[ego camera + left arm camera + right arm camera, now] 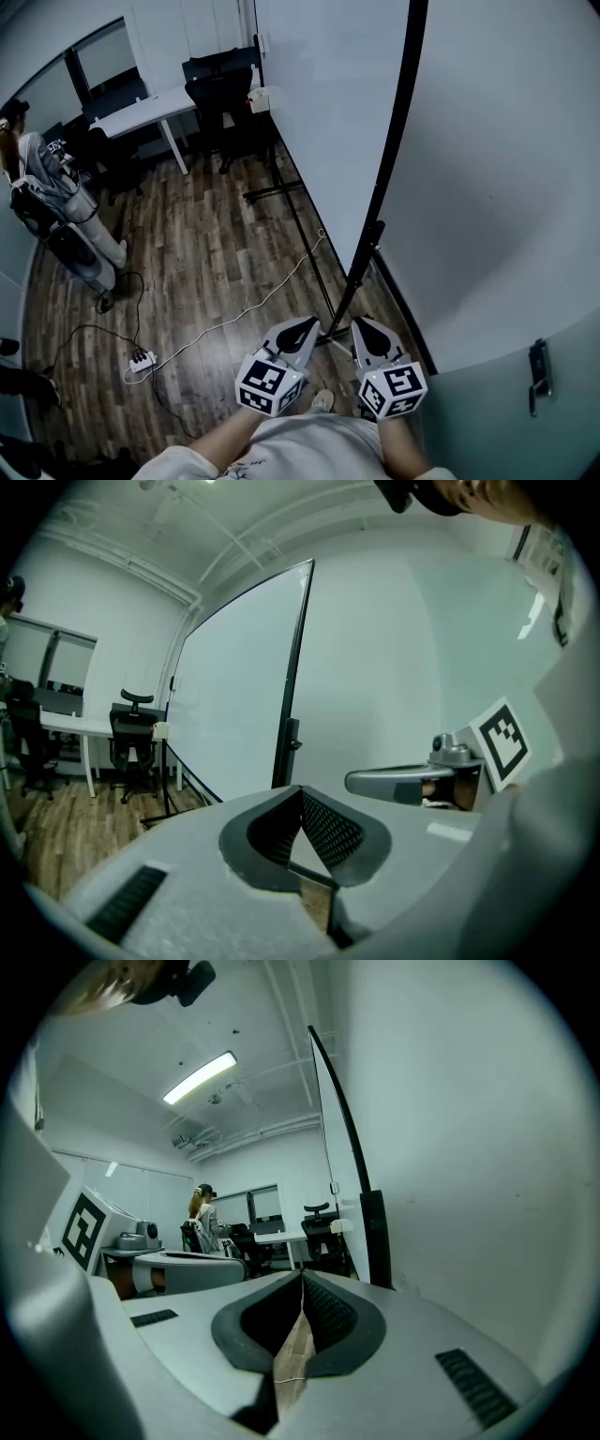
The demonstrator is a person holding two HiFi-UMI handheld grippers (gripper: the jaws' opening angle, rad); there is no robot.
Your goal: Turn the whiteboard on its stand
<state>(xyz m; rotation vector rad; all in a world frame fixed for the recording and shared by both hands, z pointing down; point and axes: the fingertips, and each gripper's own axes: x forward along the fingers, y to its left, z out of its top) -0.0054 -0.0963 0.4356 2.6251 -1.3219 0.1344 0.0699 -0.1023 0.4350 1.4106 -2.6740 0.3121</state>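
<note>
The whiteboard [323, 112] stands upright, seen almost edge-on, with its black frame edge [394, 122] running down to a pivot clamp [373, 234]. Its black stand foot [305, 244] lies along the wooden floor. My left gripper [305, 326] and right gripper [364, 326] hover side by side low in the head view, just short of the stand's base, both shut with nothing between the jaws. In the left gripper view the board [234, 686] fills the middle ahead of the left gripper [301, 794]. In the right gripper view the frame edge [349, 1157] rises just right of the right gripper [302, 1279].
A white wall [497, 187] lies right of the board, with a door handle [537, 370] near my right side. A person [28, 159] stands far left. A desk [141, 108] and office chairs [220, 89] are at the back. A power strip [141, 359] and cables [262, 300] cross the floor.
</note>
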